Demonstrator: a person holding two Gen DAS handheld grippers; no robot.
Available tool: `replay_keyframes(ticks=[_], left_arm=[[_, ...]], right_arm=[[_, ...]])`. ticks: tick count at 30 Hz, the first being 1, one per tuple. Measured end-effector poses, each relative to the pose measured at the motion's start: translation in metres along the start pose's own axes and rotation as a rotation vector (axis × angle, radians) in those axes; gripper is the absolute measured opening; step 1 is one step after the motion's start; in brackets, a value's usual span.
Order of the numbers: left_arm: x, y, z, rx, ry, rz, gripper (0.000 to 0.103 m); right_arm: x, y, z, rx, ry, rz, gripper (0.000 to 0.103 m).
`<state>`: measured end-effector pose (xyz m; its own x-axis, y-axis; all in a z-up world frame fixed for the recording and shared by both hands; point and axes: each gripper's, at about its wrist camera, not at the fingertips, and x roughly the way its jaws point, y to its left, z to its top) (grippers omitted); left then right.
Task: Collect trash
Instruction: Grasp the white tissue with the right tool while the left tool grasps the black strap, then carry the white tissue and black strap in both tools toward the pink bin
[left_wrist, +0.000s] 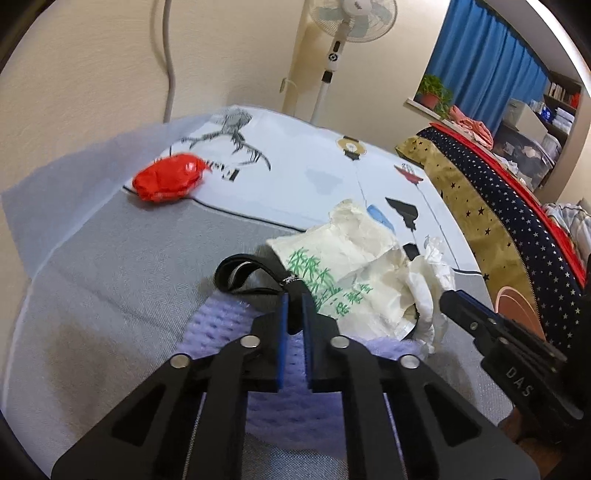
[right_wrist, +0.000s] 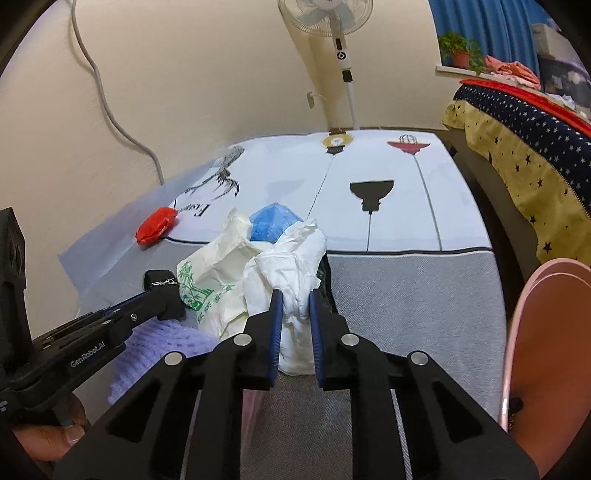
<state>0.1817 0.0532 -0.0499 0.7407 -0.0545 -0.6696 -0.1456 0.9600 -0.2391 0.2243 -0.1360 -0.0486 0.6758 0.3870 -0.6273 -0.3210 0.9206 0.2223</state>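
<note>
Trash: white wad being pinched by right tongs.
Left tongs: clamping black strap.
Right-wrist view only: blue wad, at 11 o'clock beyond white wad.

red wrapper | blue bag | cream bag, green bamboo print | lilac knit

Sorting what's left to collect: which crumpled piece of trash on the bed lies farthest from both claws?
The crumpled red plastic wrapper, alone by the wall; the blue wad and white paper lie nearer.
</note>
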Motion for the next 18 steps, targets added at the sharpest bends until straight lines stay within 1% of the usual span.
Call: replay_keyframes(ticks=[5,9,18], left_arm=[[-0.012,-0.004,0.005,0.015,-0.031,-0.008,0.004],[-0.025,-0.010,0.008,0.031,-0.058,-0.019,0.004],[-0.059,-0.027,0.009,0.078,-0.121,-0.055,0.004]], right_arm=[[-0.026,-0.004,0.008,-0.002,-0.045,-0.028,0.015],[-0.044,-0.006,0.011,0.000,-0.064,-0.045,0.015],[-0.096,-0.004,0.020,-0.026,-0.135,-0.099,0.015]])
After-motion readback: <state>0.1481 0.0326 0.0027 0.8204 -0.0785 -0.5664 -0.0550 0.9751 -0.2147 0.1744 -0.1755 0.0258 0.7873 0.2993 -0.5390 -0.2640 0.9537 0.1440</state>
